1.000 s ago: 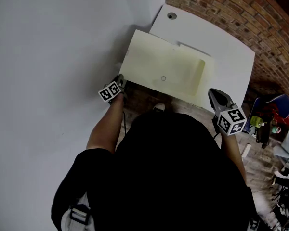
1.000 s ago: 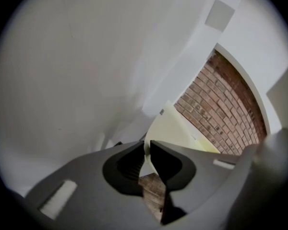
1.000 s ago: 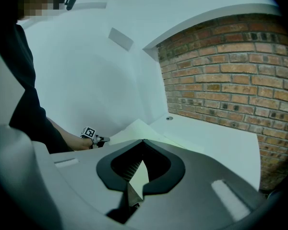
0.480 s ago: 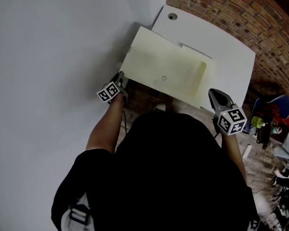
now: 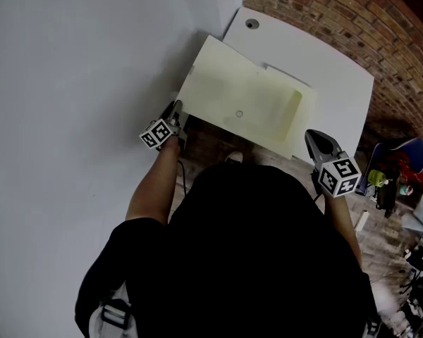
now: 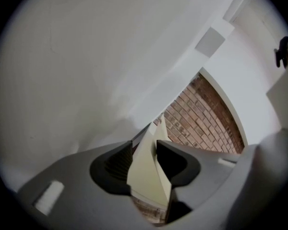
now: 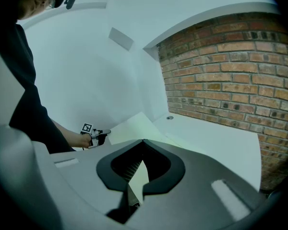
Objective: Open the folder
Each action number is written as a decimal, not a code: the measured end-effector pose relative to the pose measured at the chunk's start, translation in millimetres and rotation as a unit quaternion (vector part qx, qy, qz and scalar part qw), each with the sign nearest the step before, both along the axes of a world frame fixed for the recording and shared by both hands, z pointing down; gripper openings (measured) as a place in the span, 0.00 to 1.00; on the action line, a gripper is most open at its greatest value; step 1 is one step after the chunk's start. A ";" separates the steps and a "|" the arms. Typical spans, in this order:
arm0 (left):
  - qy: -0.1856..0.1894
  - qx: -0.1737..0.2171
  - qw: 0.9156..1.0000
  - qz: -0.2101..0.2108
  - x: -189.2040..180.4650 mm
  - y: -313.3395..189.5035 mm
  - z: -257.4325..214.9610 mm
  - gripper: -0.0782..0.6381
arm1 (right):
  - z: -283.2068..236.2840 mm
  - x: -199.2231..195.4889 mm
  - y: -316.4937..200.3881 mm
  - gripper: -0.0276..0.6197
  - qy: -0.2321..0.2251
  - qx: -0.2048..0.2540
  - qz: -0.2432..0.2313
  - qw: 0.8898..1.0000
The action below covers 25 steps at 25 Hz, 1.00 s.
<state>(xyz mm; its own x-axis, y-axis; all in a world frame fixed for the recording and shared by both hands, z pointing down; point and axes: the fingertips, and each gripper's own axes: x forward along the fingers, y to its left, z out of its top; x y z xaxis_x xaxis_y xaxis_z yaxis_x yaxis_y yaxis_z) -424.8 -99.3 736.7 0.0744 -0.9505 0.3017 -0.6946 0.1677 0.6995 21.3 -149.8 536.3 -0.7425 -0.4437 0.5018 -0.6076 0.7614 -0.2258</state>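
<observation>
A pale yellow folder (image 5: 247, 101) lies on the white table (image 5: 338, 69). My left gripper (image 5: 176, 111) is at its near left corner, where the top cover is lifted off the sheet beneath. In the left gripper view the cover (image 6: 146, 176) stands between the jaws, which are opening (image 6: 151, 145), with a gap beside the sheet. My right gripper (image 5: 311, 138) is at the near right corner. In its own view the jaws (image 7: 143, 143) meet at the tips, shut on the folder's edge (image 7: 137, 178). The left gripper (image 7: 105, 132) also shows there.
A white wall runs along the table's left side and a brick wall (image 5: 352, 13) stands behind it. A round cable hole (image 5: 252, 24) sits at the table's far corner. Bags and clutter (image 5: 395, 171) lie on the floor to the right.
My left gripper has risen slightly and drifted left, and the folder's left cover edge has lifted with it. The right gripper has not moved.
</observation>
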 end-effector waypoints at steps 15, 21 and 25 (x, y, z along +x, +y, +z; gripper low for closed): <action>-0.043 0.043 0.998 0.026 4.6 -22.3 -40.1 0.29 | 2.3 -6.9 -0.4 0.05 0.009 0.002 -0.022 1.000; -0.054 0.065 0.996 0.033 9.7 -30.9 -62.9 0.29 | 0.4 -5.0 -0.3 0.05 0.006 0.001 -0.023 1.000; -0.058 0.078 0.994 0.040 13.7 -36.4 -75.1 0.29 | -0.3 -4.0 -0.7 0.05 0.005 0.002 -0.021 1.000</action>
